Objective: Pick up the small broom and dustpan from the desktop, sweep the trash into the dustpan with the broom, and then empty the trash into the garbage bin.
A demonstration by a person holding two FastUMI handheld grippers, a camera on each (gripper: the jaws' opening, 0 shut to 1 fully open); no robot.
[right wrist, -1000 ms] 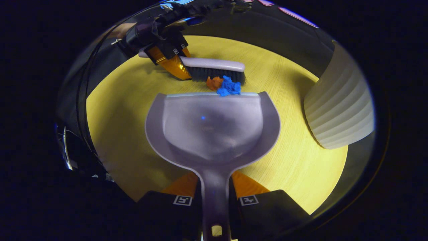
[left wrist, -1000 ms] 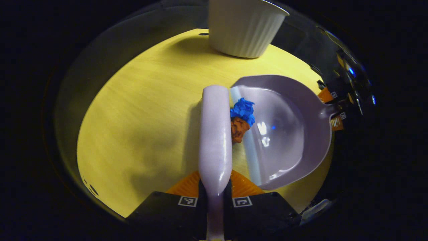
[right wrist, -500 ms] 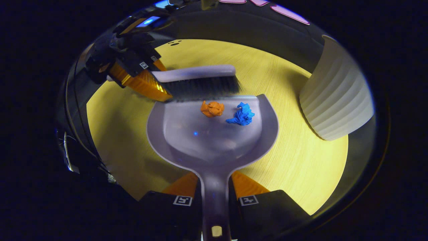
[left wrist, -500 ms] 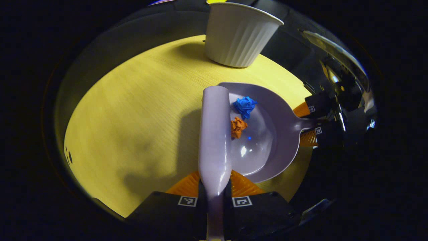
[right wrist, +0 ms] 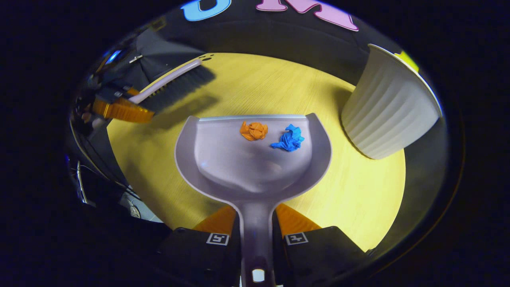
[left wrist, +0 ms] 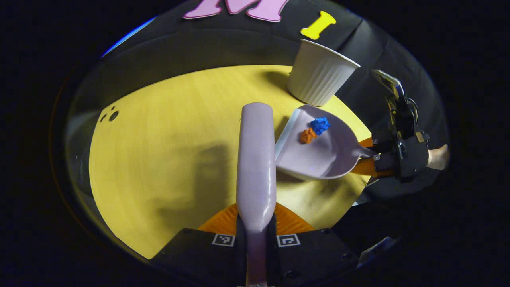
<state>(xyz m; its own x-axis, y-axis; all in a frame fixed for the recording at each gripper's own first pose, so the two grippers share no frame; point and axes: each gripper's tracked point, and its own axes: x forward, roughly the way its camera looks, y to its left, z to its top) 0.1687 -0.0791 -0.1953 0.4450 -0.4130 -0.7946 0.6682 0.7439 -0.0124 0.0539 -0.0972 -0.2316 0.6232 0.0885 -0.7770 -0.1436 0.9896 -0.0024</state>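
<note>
While the right gripper (right wrist: 257, 239) clamps the lilac plastic dustpan (right wrist: 255, 159) level, holding orange (right wrist: 253, 130) and blue paper wads (right wrist: 288, 139), the left gripper (left wrist: 257, 239) grips the lilac broom (left wrist: 255, 159) beside the white ribbed bin (right wrist: 388, 107).

I see my left gripper (left wrist: 256, 235) clamping the broom (left wrist: 256, 159); beyond it, the dustpan (left wrist: 322, 153) carries blue scrap (left wrist: 320, 124) and orange scrap (left wrist: 306, 135) near the bin (left wrist: 318, 77).
</note>
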